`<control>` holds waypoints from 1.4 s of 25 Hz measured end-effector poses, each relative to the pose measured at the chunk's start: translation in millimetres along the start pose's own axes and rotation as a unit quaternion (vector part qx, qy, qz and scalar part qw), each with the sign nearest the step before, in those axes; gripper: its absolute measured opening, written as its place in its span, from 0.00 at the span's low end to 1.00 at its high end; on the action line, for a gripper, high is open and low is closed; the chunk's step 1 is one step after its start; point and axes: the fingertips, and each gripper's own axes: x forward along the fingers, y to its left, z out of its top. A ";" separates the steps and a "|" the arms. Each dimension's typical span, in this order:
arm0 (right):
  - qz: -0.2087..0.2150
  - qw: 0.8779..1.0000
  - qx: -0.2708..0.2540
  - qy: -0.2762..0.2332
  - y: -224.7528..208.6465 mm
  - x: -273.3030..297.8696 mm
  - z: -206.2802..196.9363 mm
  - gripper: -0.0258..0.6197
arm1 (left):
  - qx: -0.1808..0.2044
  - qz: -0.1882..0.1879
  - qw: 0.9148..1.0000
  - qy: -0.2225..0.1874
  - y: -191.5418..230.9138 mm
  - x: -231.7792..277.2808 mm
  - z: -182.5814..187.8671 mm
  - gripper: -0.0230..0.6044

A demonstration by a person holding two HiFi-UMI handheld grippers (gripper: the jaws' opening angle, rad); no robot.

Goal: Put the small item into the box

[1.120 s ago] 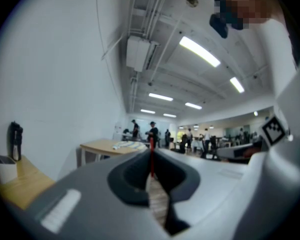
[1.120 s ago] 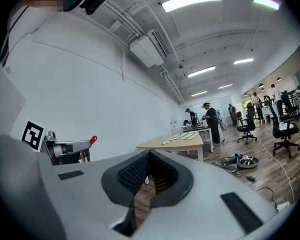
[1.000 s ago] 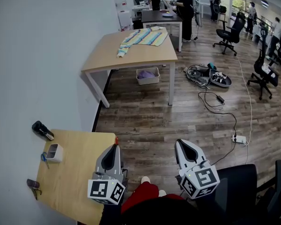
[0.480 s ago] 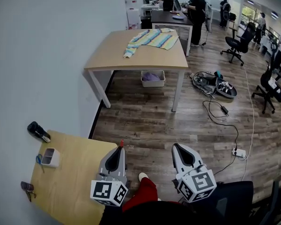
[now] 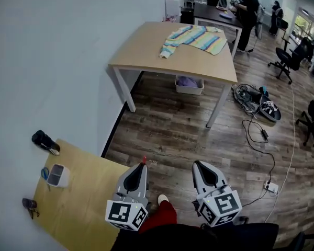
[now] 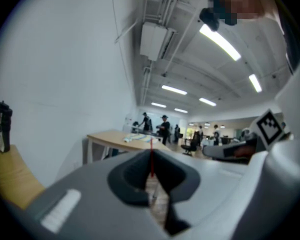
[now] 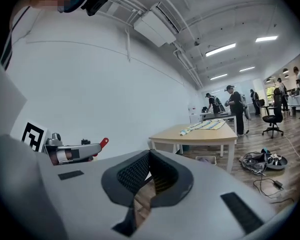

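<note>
A small white open box stands on the small wooden table at lower left. Beside it lie a blue item, a dark bunch and a black device. My left gripper hangs off that table's right edge, well apart from the box. Its jaws are shut, and a thin red piece sticks out between the tips. My right gripper is over the wooden floor, shut and empty. Seen from it, the left gripper's red tip points right.
A larger wooden table with a striped cloth stands ahead, a grey bin under it. Cables lie on the floor at right. Several people and office chairs are at the far back. A white wall runs along the left.
The head view has swung left: the far table and cables slid right in the picture, and the small table shows more. Both grippers stay shut and nearly unmoved in the view.
</note>
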 end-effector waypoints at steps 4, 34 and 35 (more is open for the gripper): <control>0.026 1.000 -0.002 0.012 5.5 39.0 2.1 0.05 | -0.004 0.015 1.000 0.002 21.6 13.4 3.6 0.06; 0.278 0.956 -0.048 0.082 101.6 240.3 10.9 0.05 | -0.027 0.253 0.966 -0.046 168.6 15.9 34.0 0.06; 0.291 0.951 -0.051 0.086 105.7 249.5 11.6 0.05 | -0.028 0.267 0.962 -0.048 174.1 16.4 35.0 0.06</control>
